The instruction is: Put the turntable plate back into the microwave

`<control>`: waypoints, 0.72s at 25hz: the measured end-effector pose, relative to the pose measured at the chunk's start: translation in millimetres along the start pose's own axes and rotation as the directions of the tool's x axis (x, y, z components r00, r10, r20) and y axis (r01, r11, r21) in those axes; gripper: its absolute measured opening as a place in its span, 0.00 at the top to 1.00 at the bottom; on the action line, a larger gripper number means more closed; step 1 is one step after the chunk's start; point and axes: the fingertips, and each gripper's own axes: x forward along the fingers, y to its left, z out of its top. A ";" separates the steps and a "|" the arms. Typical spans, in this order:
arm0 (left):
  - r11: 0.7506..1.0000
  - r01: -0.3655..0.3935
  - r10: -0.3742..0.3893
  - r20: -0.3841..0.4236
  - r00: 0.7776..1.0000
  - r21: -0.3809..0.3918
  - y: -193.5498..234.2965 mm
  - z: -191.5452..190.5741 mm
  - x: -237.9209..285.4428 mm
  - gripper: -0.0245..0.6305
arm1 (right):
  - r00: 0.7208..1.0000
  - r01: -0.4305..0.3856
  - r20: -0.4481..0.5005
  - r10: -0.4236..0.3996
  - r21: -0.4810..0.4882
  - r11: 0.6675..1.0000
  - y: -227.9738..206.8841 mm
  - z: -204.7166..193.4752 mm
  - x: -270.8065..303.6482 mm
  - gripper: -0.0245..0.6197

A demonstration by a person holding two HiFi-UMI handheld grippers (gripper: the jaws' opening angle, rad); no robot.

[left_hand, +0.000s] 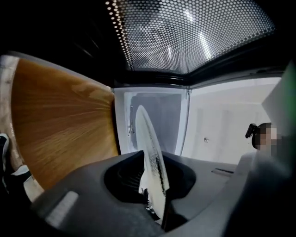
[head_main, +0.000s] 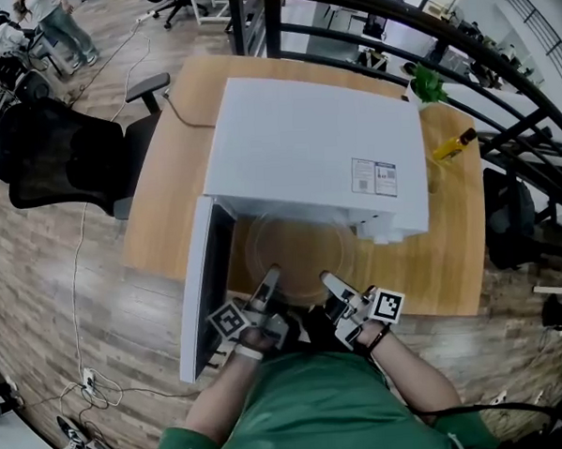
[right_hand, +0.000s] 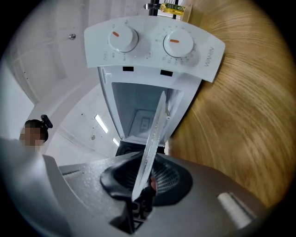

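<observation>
The clear glass turntable plate (head_main: 297,254) hangs level just in front of the white microwave (head_main: 315,156), whose door (head_main: 202,289) stands swung open on the left. My left gripper (head_main: 270,278) is shut on the plate's near-left rim, and my right gripper (head_main: 329,282) is shut on its near-right rim. In the left gripper view the plate (left_hand: 149,148) runs edge-on from my left gripper (left_hand: 155,203) toward the pale cavity (left_hand: 157,118). The right gripper view has the plate (right_hand: 153,134) pinched in my right gripper (right_hand: 141,194), pointing at the cavity (right_hand: 138,113) beside the two-knob control panel (right_hand: 152,44).
The microwave sits on a wooden table (head_main: 162,188). A yellow bottle (head_main: 453,145) and a green plant (head_main: 428,82) stand at the table's far right. A black office chair (head_main: 57,155) is to the left, and a dark railing (head_main: 499,76) runs behind.
</observation>
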 end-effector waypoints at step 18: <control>0.999 -0.032 0.032 0.019 0.999 0.014 38.0 29.1 38.5 0.89 | 1.000 0.001 -0.026 -0.001 -0.011 1.000 -43.2 31.3 33.8 0.87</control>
